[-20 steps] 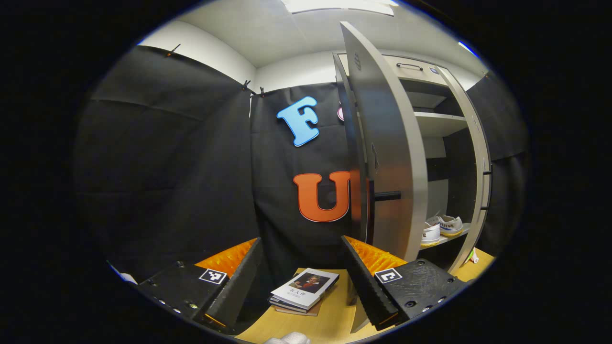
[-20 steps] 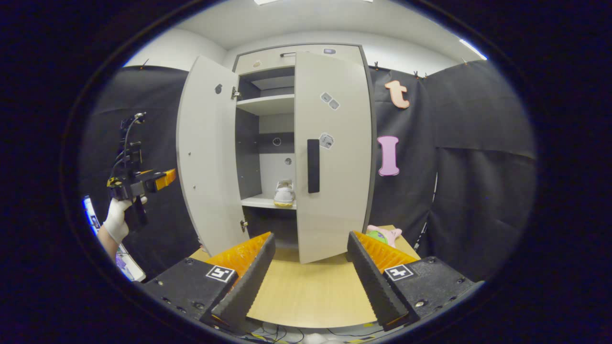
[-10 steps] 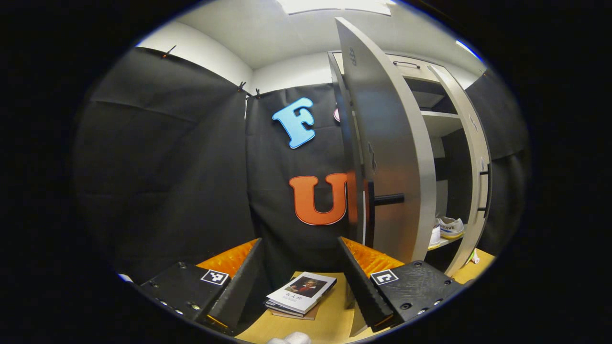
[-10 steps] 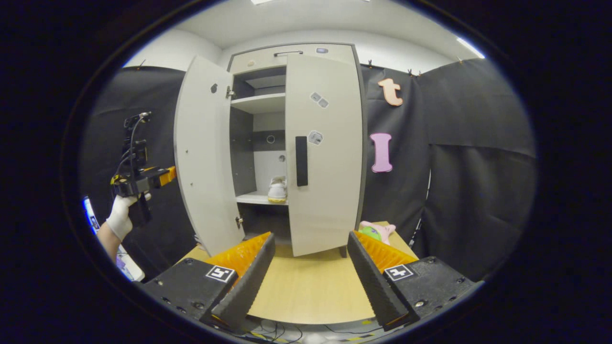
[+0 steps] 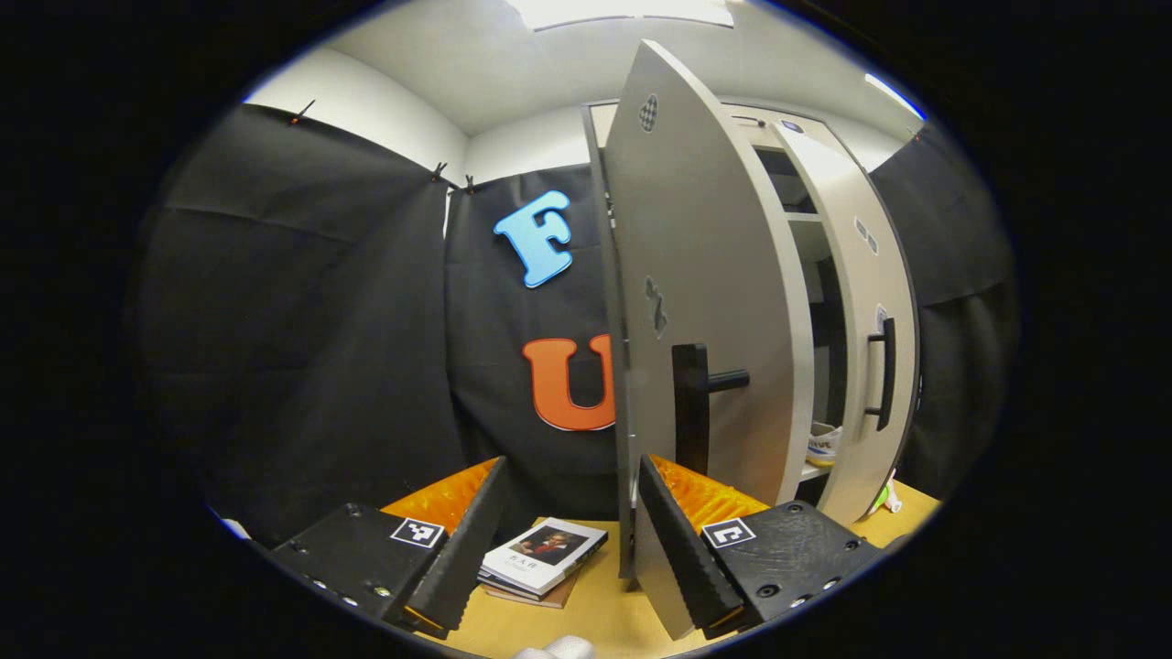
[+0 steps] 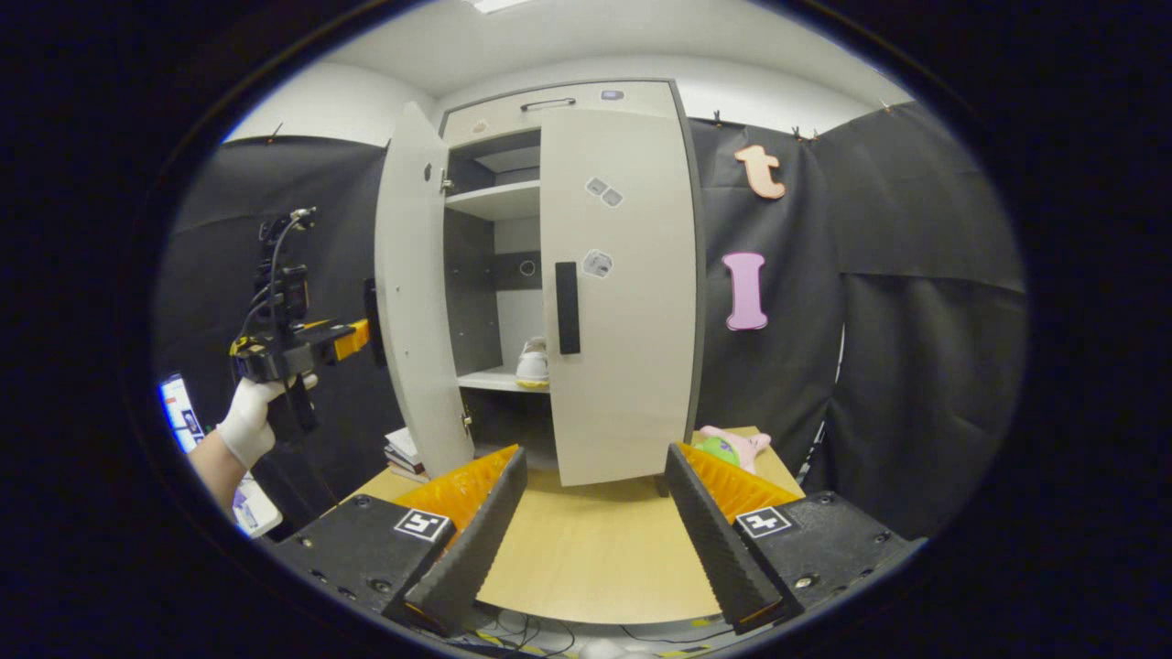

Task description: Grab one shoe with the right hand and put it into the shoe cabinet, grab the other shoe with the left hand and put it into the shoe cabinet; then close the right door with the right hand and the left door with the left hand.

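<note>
Standing ajar, the left door [image 5: 705, 302] rises at one o'clock from the left gripper [image 5: 569, 540], jaws apart, its tall handle [image 5: 691, 407] upright just beyond; right gripper [image 6: 593, 535] gapes empty.

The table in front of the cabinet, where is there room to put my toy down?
The table is bare in the middle, between the closed right door and the right gripper. It is crowded at the corners: books lie by the open left door, and a pink plush toy sits beside the cabinet.
</note>
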A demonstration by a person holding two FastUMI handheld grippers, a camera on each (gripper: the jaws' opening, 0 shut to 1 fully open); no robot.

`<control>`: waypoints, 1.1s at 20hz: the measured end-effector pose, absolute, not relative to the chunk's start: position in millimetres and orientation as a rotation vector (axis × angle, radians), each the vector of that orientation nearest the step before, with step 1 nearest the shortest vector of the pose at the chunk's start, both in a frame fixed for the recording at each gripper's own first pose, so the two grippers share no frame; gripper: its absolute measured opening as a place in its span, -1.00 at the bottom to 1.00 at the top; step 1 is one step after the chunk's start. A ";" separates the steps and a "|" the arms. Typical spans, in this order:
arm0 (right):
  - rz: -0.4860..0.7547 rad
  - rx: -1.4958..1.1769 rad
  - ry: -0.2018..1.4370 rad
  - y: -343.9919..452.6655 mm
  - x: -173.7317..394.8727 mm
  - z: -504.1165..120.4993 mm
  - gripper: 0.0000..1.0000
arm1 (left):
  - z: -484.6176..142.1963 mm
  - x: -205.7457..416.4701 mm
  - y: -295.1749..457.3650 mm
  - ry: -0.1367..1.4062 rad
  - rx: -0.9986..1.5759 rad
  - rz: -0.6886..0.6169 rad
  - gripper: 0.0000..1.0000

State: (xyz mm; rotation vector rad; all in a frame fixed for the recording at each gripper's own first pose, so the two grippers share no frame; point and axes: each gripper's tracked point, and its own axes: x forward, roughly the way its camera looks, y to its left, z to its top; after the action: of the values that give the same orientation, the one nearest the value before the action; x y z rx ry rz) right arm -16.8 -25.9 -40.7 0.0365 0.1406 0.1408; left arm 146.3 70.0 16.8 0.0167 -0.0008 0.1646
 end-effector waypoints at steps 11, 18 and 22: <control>0.188 0.036 0.136 -72.6 -2.4 -37.6 0.89 | 17.5 160.3 -19.2 0.048 -0.013 0.110 1.00; 0.162 0.063 0.086 -75.3 6.4 -18.5 0.87 | 28.7 107.0 -40.8 0.054 -0.039 0.060 0.92; 0.152 0.064 0.047 -68.1 7.8 -5.6 0.97 | 42.2 69.6 -38.6 0.050 -0.063 0.056 0.93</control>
State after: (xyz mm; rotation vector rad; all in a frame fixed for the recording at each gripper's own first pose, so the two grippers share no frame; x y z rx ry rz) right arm 7.8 -68.1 -5.6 0.0636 0.0469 0.1520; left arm 69.6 -38.6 42.2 -0.0629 0.0500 0.0565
